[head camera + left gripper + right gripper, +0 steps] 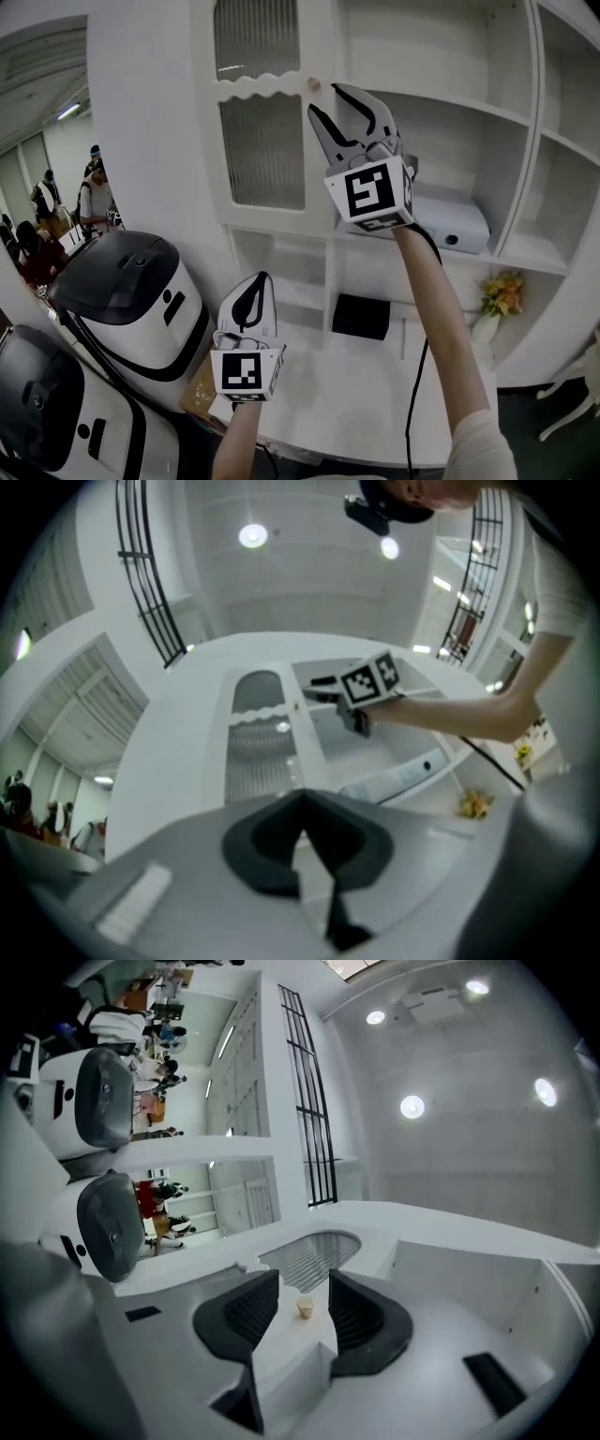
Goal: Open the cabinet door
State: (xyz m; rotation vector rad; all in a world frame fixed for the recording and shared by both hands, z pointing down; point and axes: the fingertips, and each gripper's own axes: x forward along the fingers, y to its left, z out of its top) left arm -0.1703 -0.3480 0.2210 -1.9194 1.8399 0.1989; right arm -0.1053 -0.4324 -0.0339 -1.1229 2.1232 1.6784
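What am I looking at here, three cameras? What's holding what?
There is no robot. A person holds a pair of tongs in each hand. One camera sits on the person's head and looks down. The other two ride on the tongs and look along their jaws. The right tongs are raised to the closed cabinet door, jaws apart and lined up with its small knob, not gripping it. The left tongs hang lower, shut and empty. On the shelves are a white box, a black box and yellow flowers.
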